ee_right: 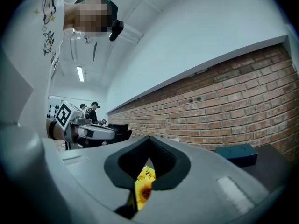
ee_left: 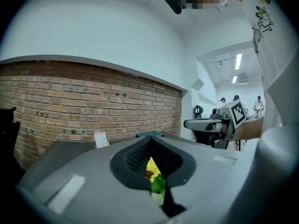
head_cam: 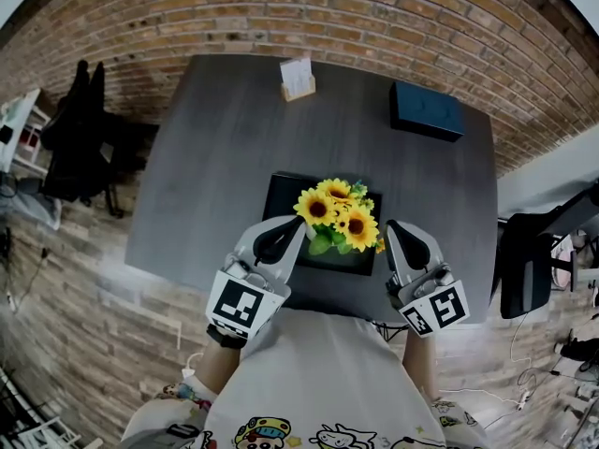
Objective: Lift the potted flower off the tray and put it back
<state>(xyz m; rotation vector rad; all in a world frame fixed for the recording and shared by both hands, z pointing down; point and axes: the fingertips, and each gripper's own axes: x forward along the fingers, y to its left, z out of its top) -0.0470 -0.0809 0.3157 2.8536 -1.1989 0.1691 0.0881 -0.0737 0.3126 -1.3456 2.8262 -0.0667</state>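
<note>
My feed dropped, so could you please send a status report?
Left gripper and right gripper shut, empty, flanking potted flower. Flower sits on tray. Dark box at far edge, not in the way.

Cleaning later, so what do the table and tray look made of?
Table: dark grey, matte, faintly streaked like wood grain, so wood or laminate; can't tell which. Tray: plain black, smooth-looking, perhaps plastic or painted wood.
</note>
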